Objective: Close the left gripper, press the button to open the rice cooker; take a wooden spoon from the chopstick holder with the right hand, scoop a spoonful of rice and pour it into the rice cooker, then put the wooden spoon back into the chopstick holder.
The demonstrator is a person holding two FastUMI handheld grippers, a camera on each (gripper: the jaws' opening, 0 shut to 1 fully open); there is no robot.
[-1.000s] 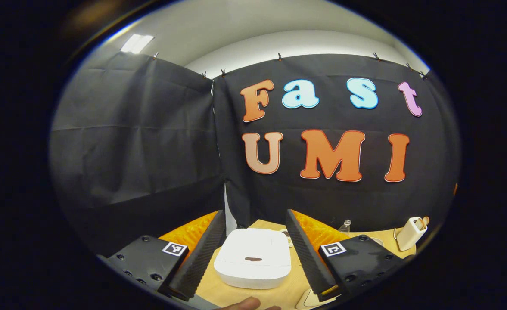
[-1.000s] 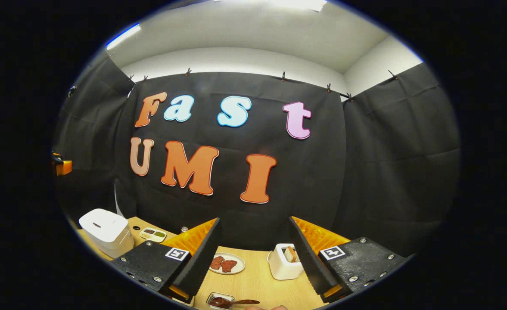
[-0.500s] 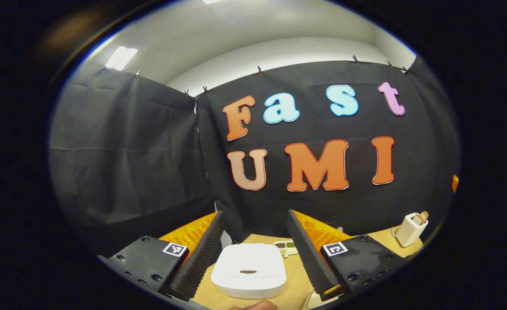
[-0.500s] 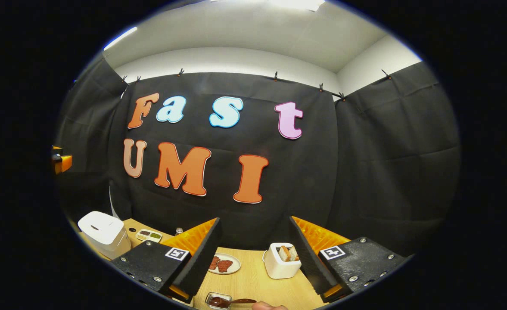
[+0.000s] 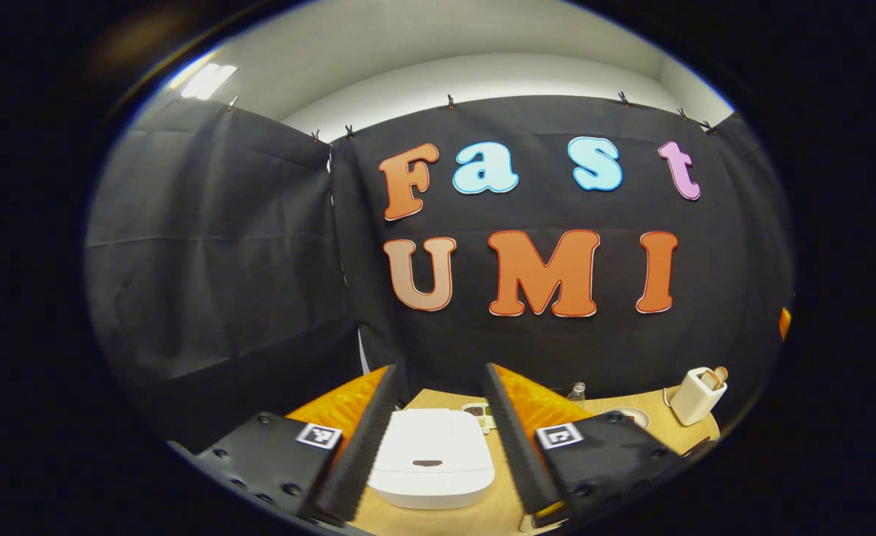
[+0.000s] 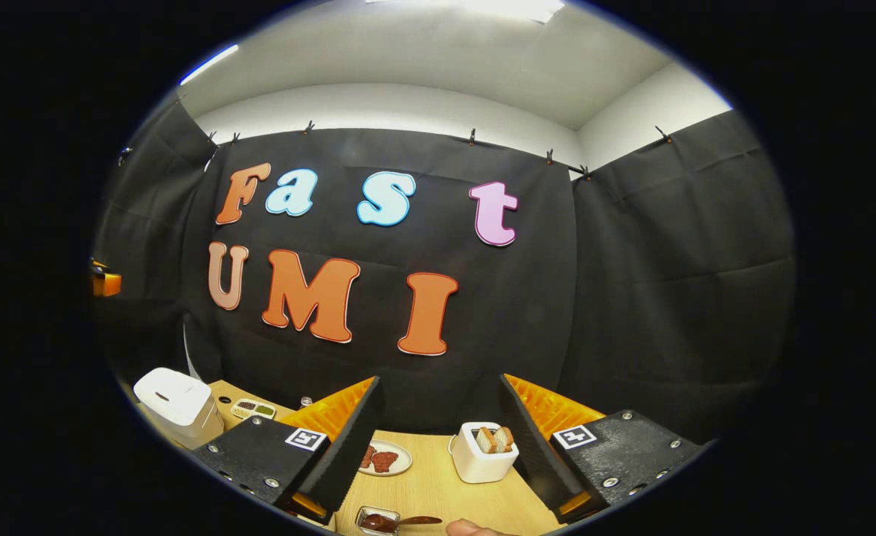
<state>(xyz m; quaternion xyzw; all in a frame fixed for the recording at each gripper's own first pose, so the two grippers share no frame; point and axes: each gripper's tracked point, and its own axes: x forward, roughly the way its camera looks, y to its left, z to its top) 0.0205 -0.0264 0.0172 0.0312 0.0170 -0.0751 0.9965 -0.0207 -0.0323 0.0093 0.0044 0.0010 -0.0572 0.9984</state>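
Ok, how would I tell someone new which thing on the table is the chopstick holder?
Start from the wooden table. Toward its back, in the right gripper view, a small white squarish pot stands upright to the right of a round plate. It is the one container with wooden handle ends poking out of its open top.

I see a wooden table (image 6: 438,487) at the bottom of the right gripper view; on it sit a cooker (image 6: 177,406) lower left, a plate (image 6: 387,458) at centre, a white holder (image 6: 482,454) beside it, and a small dish (image 6: 378,519) at the bottom edge.
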